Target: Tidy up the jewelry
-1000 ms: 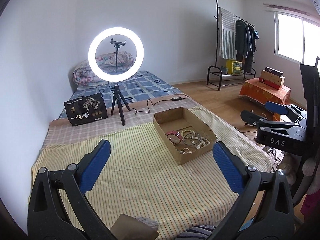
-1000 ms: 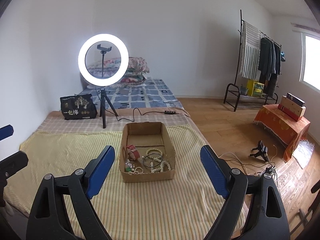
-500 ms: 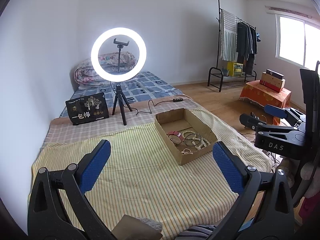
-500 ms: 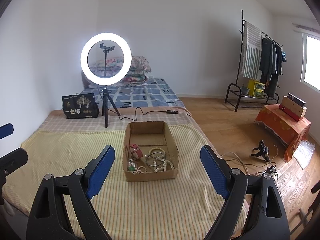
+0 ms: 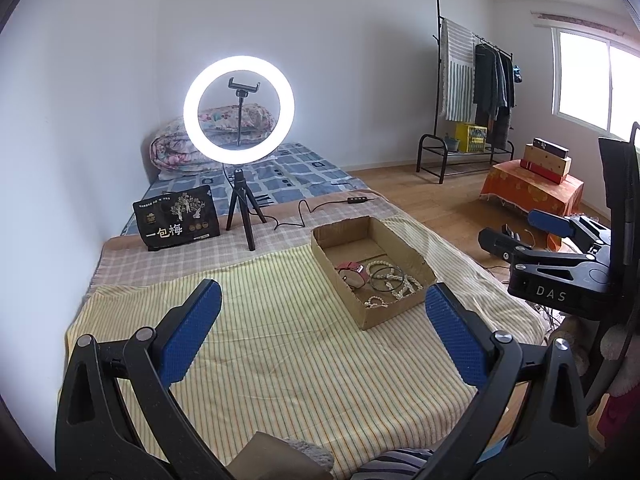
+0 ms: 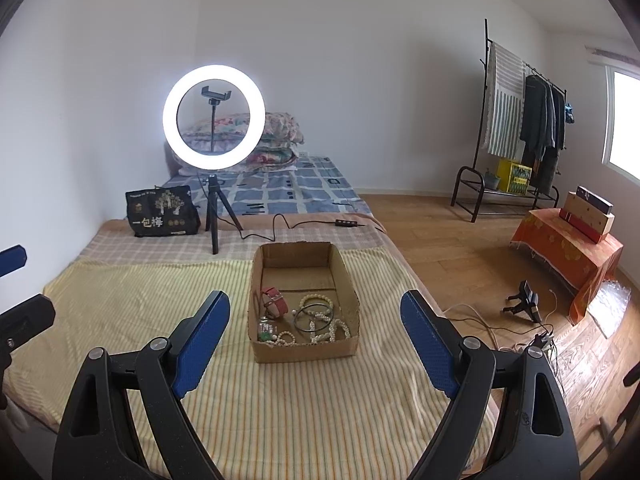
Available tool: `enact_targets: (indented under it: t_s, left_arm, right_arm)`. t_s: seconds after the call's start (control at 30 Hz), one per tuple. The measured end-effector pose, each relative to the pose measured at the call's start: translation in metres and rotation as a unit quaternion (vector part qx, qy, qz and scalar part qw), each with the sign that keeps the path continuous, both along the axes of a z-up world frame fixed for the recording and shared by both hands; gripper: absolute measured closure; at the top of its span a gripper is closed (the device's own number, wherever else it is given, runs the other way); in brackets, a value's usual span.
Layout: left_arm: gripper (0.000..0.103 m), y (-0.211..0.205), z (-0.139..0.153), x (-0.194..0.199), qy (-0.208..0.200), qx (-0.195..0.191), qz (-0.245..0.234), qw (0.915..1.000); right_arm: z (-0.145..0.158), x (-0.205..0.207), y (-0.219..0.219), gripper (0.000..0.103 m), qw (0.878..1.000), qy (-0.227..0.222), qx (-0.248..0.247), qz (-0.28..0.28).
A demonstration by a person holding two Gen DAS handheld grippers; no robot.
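An open cardboard box (image 6: 256, 292) sits on the yellow striped cloth (image 6: 132, 308); it also shows in the left wrist view (image 5: 404, 250). Inside lie a red strap watch (image 6: 275, 300), pearl bracelets (image 6: 332, 328), dark bangles (image 6: 310, 318) and a small green piece (image 6: 264, 334). My right gripper (image 6: 316, 334) is open and empty, held above the cloth just short of the box's near wall. My left gripper (image 5: 320, 320) is open and empty, left of the box. The right gripper's body (image 5: 560, 276) shows at the right of the left wrist view.
A lit ring light on a tripod (image 6: 214, 120) and a black printed bag (image 6: 162, 212) stand behind the box. A cable with a switch (image 6: 344, 222) lies beyond. The mattress edge runs right of the box; wood floor, a small tripod (image 6: 526, 302) and an orange-covered stand (image 6: 568, 244) lie beyond.
Both views have shifted slightly, so the box sits a little further right in each. Both grippers stay open and empty.
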State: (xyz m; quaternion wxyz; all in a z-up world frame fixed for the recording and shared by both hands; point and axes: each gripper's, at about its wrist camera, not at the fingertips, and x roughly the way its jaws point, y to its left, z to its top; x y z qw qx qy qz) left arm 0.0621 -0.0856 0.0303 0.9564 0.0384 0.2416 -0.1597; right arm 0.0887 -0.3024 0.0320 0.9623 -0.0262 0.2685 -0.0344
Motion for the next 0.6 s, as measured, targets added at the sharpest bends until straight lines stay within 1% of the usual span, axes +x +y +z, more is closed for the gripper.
enact_targets:
  t_s: [0.6]
  left_arm:
    - [0.000,0.0001,0.0006,-0.0009,-0.004,0.004,-0.001,1.0000]
  right_arm:
    - [0.0005,-0.0005,-0.0001,0.016,1.000,0.002,-0.001,0.000]
